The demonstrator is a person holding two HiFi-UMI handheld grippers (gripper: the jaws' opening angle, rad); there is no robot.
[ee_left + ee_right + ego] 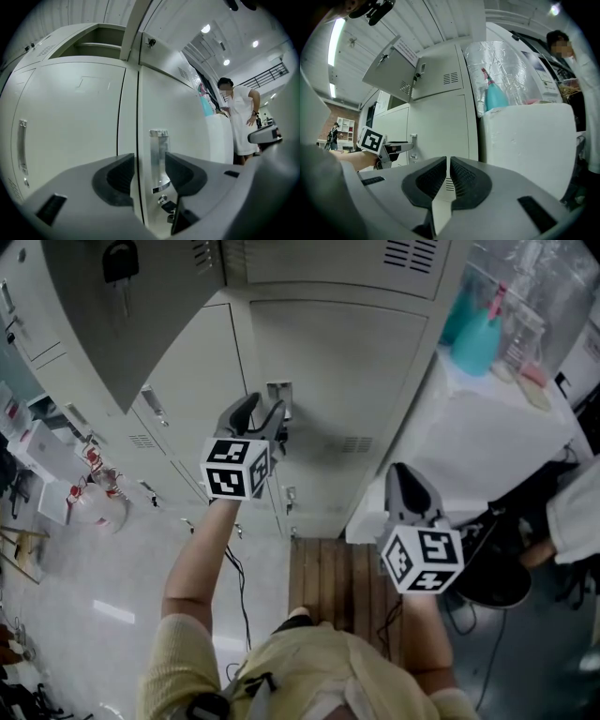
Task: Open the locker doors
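Task partly done. One open door (122, 306) hangs swung out, above and left of the handle (279, 395). The closed door (337, 381) carrying that handle is still shut, and so are the other doors around it, so most of the job looks left.

Left claw (267, 413) is right at the handle, jaws wide apart with the handle in the gap and the pads not pressing on it. The pull hasn't started; next it needs to close and pull. Right claw (405, 474) is below and right of the handle, well apart from it, jaws together on nothing.

Left gripper view: the handle (158, 154) is a metal strip standing between the left claw (150, 171) jaws, with a latch just under it and a person (239, 117) far right. The head view shows none of that detail.

Right gripper view: right claw (448, 173) closed and empty, with the open door's (393, 70) vent and lock. It also shows a white box (525, 140) and a spray bottle (494, 96) right of the handle.
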